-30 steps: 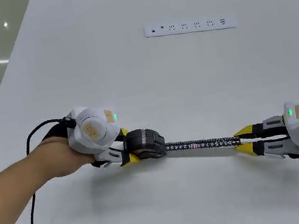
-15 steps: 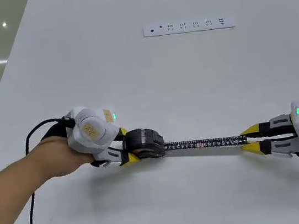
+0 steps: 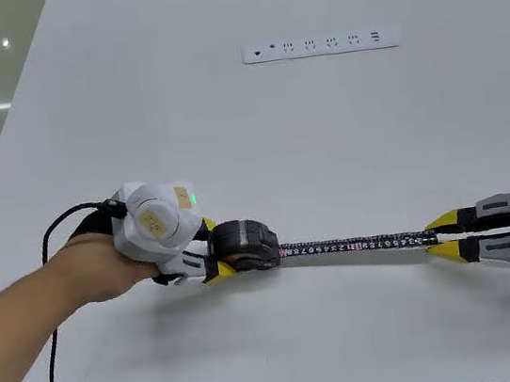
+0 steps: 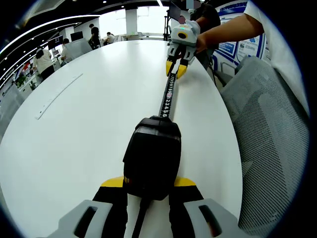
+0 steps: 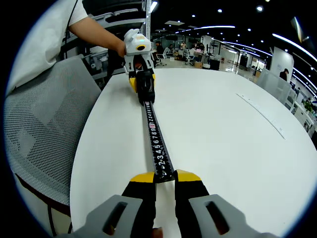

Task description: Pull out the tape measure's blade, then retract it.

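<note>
My left gripper (image 3: 216, 251) was clamped on the tape measure's case (image 3: 246, 244), at the table's (image 3: 229, 138) near side. The blade (image 3: 358, 245) ran straight right to my right gripper (image 3: 445, 236), pinched on its tip. Retracting would mean travelling back along that line.

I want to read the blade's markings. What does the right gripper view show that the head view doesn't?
Right gripper view: the blade's numerals, large enough to read near the jaws, and a mesh chair. Head view: the right gripper's white body with its green light. Both: the blade stretched from the case, clamped in the left gripper, to the right gripper shut on its tip, plus the power strip.
</note>
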Demonstrator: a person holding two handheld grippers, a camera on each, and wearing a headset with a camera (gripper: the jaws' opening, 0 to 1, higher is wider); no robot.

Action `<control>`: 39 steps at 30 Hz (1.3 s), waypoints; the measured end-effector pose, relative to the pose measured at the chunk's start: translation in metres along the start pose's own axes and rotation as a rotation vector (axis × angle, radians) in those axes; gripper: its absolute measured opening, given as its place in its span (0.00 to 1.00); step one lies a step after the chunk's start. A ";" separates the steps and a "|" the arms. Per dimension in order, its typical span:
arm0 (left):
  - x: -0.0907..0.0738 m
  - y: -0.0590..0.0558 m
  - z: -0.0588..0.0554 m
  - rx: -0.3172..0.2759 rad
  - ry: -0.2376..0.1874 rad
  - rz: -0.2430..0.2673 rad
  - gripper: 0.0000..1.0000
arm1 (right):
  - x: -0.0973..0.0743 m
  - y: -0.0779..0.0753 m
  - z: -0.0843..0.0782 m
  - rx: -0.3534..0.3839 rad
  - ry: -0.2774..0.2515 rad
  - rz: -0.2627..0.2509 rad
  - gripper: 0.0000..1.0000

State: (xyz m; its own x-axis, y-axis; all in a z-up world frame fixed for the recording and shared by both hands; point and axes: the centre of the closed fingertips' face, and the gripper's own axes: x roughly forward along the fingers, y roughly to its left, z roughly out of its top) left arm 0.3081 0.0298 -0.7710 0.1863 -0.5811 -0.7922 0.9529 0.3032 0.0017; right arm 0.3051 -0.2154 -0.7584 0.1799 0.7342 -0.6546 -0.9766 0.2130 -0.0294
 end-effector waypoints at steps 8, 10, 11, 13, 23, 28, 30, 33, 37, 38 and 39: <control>0.000 0.000 0.000 0.001 0.001 0.000 0.28 | -0.003 0.000 -0.004 -0.002 0.009 0.001 0.09; 0.000 0.000 0.000 0.002 0.002 0.001 0.28 | -0.005 -0.001 -0.007 0.000 0.012 0.001 0.09; 0.000 0.000 0.000 0.002 0.002 0.001 0.28 | -0.006 -0.001 -0.008 0.001 0.014 0.000 0.09; 0.000 -0.001 0.000 0.002 0.002 0.000 0.28 | -0.010 -0.002 -0.010 0.002 0.019 -0.001 0.09; 0.001 -0.001 0.001 0.003 0.006 0.000 0.28 | -0.017 -0.005 -0.015 0.002 0.032 -0.004 0.08; 0.001 -0.001 0.001 0.002 0.006 -0.001 0.28 | -0.022 -0.007 -0.020 0.003 0.038 -0.009 0.08; 0.001 -0.001 0.002 0.001 0.006 0.001 0.28 | -0.024 -0.007 -0.022 0.002 0.043 -0.013 0.08; 0.001 -0.001 0.002 0.003 0.007 0.002 0.28 | -0.028 -0.007 -0.027 0.004 0.051 -0.014 0.08; 0.001 -0.001 0.002 0.003 0.006 0.001 0.28 | -0.033 -0.009 -0.032 0.012 0.059 -0.022 0.08; 0.001 -0.001 0.002 0.002 0.005 0.001 0.28 | -0.034 -0.010 -0.033 0.014 0.060 -0.024 0.08; 0.001 -0.001 0.002 0.003 0.005 0.001 0.28 | -0.034 -0.010 -0.033 0.014 0.060 -0.025 0.08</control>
State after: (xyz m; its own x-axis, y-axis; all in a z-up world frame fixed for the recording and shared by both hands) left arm 0.3078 0.0272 -0.7709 0.1862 -0.5772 -0.7951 0.9534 0.3016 0.0044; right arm 0.3045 -0.2633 -0.7606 0.1962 0.6888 -0.6980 -0.9702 0.2397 -0.0362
